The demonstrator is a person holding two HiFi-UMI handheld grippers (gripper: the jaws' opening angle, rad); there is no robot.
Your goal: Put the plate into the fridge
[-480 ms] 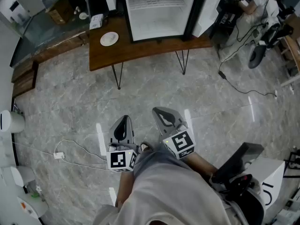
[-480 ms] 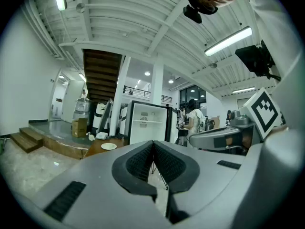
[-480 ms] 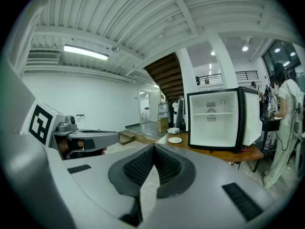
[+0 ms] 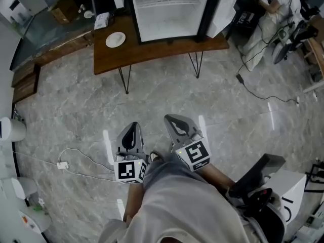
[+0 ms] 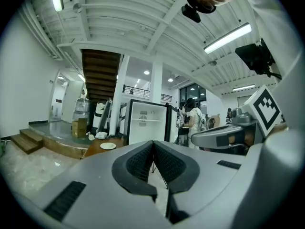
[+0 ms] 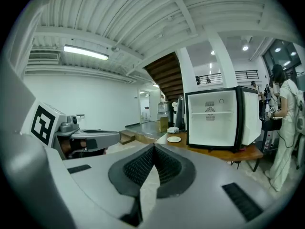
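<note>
Plate (image 4: 115, 39) sits on the table (image 4: 152, 54), just beside the open fridge (image 4: 169, 11) — far away. Left gripper (image 4: 133, 127) and right gripper (image 4: 175, 120) have jaws pressed together, holding nothing — the plate is not near enough to grab yet.

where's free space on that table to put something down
Bare wood runs along the table front edge, before the fridge, out to the right end. The fridge shelves look bare too. The left end is crowded: the plate and a white packet.
</note>
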